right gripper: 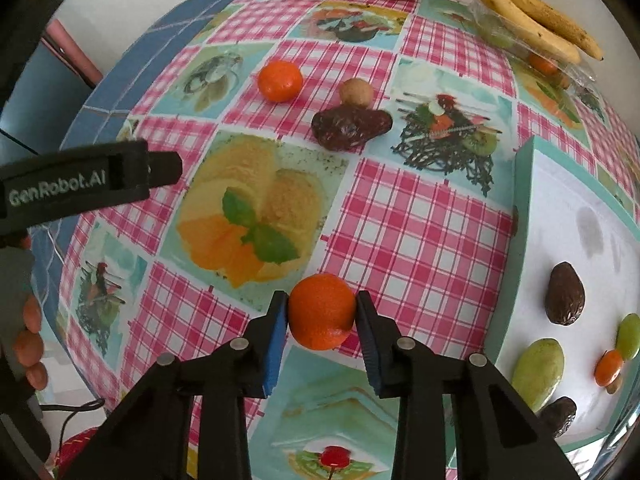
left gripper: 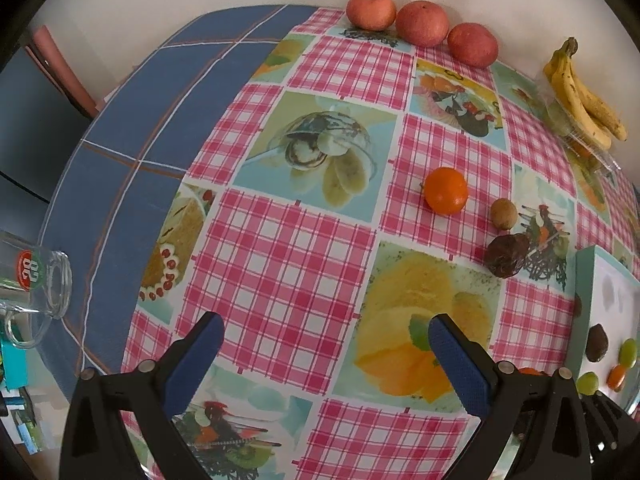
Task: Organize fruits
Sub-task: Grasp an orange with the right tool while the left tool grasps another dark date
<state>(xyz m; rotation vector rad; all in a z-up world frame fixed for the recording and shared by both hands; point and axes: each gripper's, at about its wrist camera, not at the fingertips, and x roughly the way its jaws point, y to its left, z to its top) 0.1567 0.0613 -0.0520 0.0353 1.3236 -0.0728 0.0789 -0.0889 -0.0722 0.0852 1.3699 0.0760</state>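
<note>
My right gripper is shut on a small orange tangerine and holds it over the checked tablecloth, left of the white tray. The tray holds a dark date, green grapes and a small orange fruit. A second tangerine, a small tan nut-like fruit and a dark date lie on the cloth farther off; they show in the left wrist view as the tangerine, tan fruit and date. My left gripper is open and empty above the cloth.
Three red apples line the far edge by the wall. Bananas lie on a clear plastic box at the far right. A glass mug lies at the left. The left gripper's body juts in from the left.
</note>
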